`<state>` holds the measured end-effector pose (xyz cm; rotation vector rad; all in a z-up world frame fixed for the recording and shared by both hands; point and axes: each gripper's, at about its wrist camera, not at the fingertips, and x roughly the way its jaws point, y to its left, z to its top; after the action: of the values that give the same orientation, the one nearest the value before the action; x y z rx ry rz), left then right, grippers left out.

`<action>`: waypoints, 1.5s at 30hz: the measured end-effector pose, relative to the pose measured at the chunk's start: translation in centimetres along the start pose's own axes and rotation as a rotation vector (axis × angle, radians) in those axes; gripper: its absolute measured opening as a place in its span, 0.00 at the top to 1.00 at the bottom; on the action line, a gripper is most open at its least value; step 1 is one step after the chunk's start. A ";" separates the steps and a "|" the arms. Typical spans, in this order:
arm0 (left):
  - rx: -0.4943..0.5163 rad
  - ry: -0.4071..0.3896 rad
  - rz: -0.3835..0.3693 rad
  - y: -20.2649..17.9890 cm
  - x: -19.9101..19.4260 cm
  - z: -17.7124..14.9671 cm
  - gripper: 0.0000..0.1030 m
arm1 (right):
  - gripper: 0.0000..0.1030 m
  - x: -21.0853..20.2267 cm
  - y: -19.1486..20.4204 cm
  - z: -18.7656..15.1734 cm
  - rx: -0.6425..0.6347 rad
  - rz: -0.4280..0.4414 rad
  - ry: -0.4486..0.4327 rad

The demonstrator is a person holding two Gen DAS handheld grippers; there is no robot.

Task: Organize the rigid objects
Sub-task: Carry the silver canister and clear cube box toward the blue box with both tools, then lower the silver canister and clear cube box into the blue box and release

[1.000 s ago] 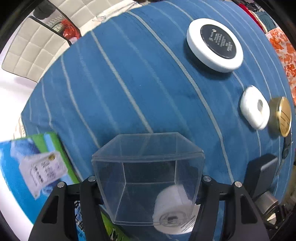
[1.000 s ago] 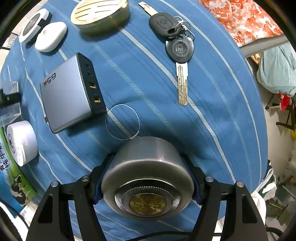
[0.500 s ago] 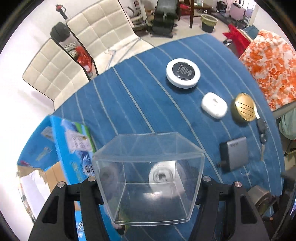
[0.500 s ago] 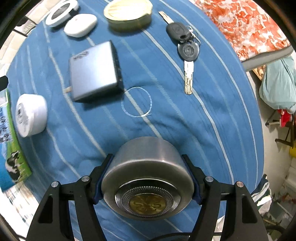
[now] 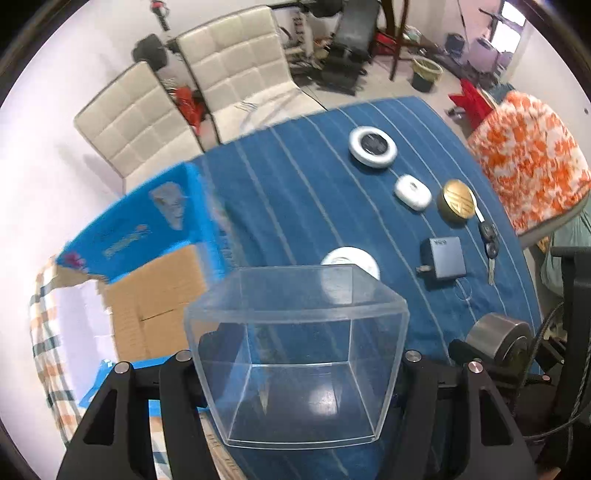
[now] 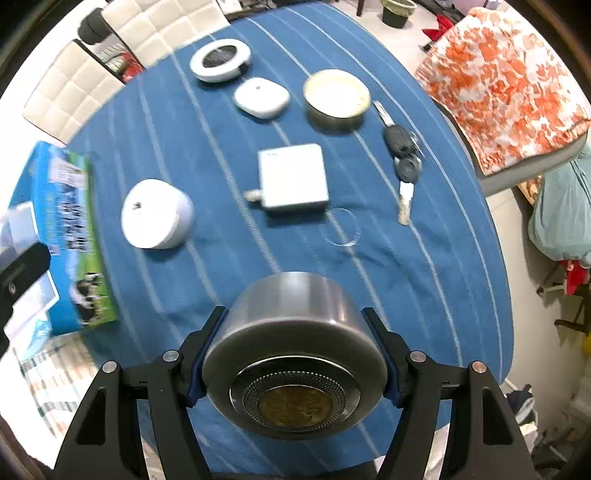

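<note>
Left tongs clamp a clear box; right tongs clamp a steel cylinder.

Place: a lived-in home room.
Landmark: counter under a blue striped cloth.
Behind the counter: two cream quilted chairs, then a black exercise bench and a waste basket.
Beside the counter: orange floral bedding, hanging clothes.

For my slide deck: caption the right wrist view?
Right gripper holds a steel canister above keys on a blue tablecloth.
</note>
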<state>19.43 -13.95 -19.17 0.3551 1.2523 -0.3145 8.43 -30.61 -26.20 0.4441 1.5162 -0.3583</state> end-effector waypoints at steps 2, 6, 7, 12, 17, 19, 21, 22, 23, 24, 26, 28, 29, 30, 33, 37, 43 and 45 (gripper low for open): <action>-0.023 -0.017 0.012 1.3 -0.3 1.0 0.41 | 0.29 -1.3 1.6 -0.2 -0.021 0.022 -0.012; -0.084 -0.036 0.026 5.5 -2.3 0.3 0.41 | 0.29 -2.9 3.4 -0.4 -0.082 0.069 -0.029; -0.095 -0.040 0.030 6.5 -2.7 -0.1 0.41 | 0.29 -3.6 4.4 -0.6 -0.090 0.082 -0.036; -0.149 -0.056 0.055 12.4 -4.3 -1.3 0.40 | 0.29 -6.4 8.3 -0.5 -0.158 0.147 -0.075; -0.206 -0.040 0.051 18.1 -3.1 -2.2 0.40 | 0.29 -8.2 14.6 0.0 -0.238 0.197 -0.100; -0.242 -0.014 0.018 20.8 -1.7 -2.5 0.40 | 0.29 -8.1 17.4 0.3 -0.270 0.208 -0.091; -0.274 0.020 0.001 23.2 -0.1 -2.8 0.40 | 0.29 -7.6 20.2 0.9 -0.295 0.220 -0.079; -0.295 0.031 -0.007 24.5 0.9 -3.0 0.40 | 0.29 -7.2 22.0 1.4 -0.315 0.221 -0.075; -0.309 0.041 -0.011 25.3 1.6 -3.1 0.40 | 0.29 -7.0 23.2 1.7 -0.324 0.219 -0.075; -0.322 0.054 -0.013 26.2 2.4 -3.2 0.40 | 0.29 -6.7 24.5 1.9 -0.340 0.217 -0.072; -0.355 0.071 -0.023 28.0 4.0 -3.4 0.40 | 0.29 -5.7 27.4 2.7 -0.360 0.208 -0.063; -0.378 0.090 -0.036 29.2 5.5 -3.5 0.41 | 0.29 -4.5 29.8 3.5 -0.379 0.196 -0.054; -0.392 0.099 -0.044 29.8 6.4 -3.6 0.41 | 0.29 -3.5 31.2 4.0 -0.390 0.185 -0.045; -0.405 0.108 -0.050 30.2 7.2 -3.6 0.41 | 0.29 -2.7 32.2 4.4 -0.398 0.181 -0.035; -0.421 0.135 -0.060 31.0 9.3 -3.7 0.40 | 0.29 0.4 35.0 5.7 -0.417 0.158 0.012; -0.424 0.171 -0.069 31.2 11.7 -4.1 0.40 | 0.29 4.9 37.3 7.0 -0.434 0.091 0.054; -0.429 0.206 -0.091 30.9 14.1 -5.0 0.40 | 0.29 9.3 38.9 7.7 -0.465 -0.004 0.073; -0.438 0.220 -0.105 30.8 14.7 -5.5 0.40 | 0.29 10.3 39.4 7.6 -0.478 -0.015 0.090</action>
<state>31.82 15.65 -32.04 -0.0543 1.5178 -0.0844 34.66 0.44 -34.22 0.0711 1.6316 0.0197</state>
